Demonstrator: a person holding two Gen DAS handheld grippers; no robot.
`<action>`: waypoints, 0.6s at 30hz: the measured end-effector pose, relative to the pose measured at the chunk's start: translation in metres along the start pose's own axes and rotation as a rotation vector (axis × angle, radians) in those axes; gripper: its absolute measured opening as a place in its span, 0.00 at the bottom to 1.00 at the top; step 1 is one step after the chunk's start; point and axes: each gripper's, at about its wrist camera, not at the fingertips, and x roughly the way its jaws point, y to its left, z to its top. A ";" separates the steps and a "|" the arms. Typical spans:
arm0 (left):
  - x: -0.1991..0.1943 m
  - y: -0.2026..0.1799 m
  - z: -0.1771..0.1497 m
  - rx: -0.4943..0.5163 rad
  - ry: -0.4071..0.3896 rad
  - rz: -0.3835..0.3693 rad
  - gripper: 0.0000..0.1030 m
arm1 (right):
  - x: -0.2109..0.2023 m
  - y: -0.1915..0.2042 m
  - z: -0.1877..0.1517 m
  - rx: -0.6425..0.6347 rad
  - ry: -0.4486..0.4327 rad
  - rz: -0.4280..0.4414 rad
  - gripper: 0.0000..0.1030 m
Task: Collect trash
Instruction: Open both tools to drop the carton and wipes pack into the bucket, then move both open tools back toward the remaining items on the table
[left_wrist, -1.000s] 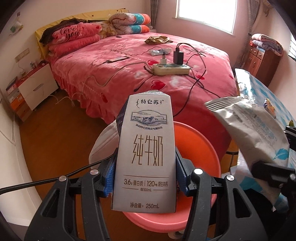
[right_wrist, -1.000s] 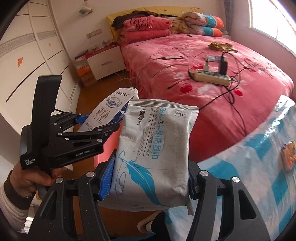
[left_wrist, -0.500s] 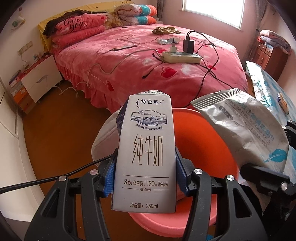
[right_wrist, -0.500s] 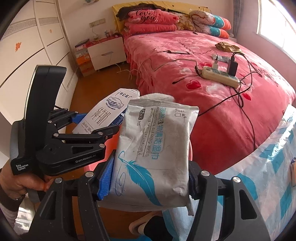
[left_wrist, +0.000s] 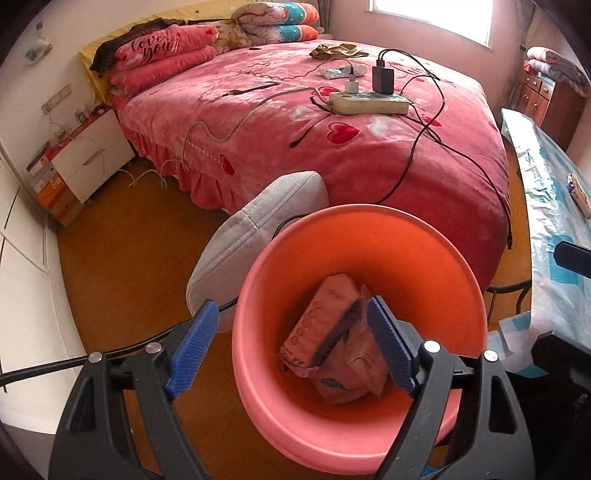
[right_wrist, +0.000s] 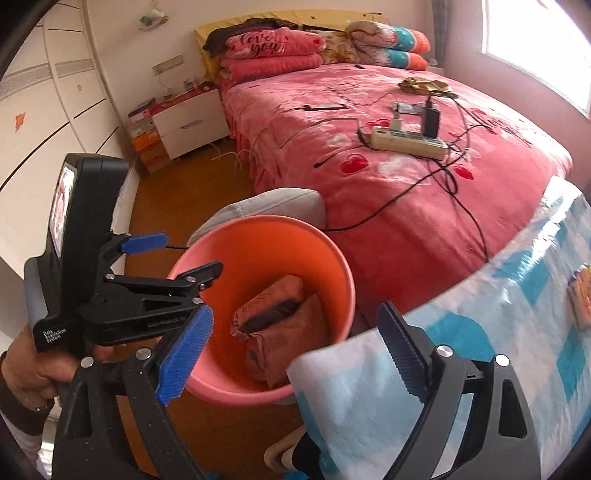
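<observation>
Carton (left_wrist: 325, 325) and wipes pack (left_wrist: 354, 373) dropped from grippers into bin (left_wrist: 443, 258)
Left gripper (left_wrist: 291, 347), right gripper (right_wrist: 291, 339): jaws wide, empty

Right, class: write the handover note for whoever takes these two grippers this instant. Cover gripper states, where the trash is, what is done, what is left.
Left gripper: open, empty, over the orange bin.
Right gripper: open, empty, beside the bin, above the blue-checked tablecloth.
Trash: the milk carton and the wipes pack both lie at the bottom of the bin.
Done: both items are in.
Left: look for further trash; a small packet lies on the cloth, though I cannot tell whether it is rubbish.
</observation>
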 end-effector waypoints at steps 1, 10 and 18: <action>-0.001 -0.001 0.000 0.004 -0.002 0.003 0.82 | -0.002 -0.001 -0.002 0.002 -0.003 -0.006 0.87; -0.015 -0.020 0.003 0.045 -0.016 0.008 0.84 | -0.029 -0.020 -0.021 0.056 -0.036 -0.048 0.88; -0.034 -0.037 0.006 0.088 -0.054 0.028 0.85 | -0.060 -0.041 -0.032 0.110 -0.101 -0.089 0.91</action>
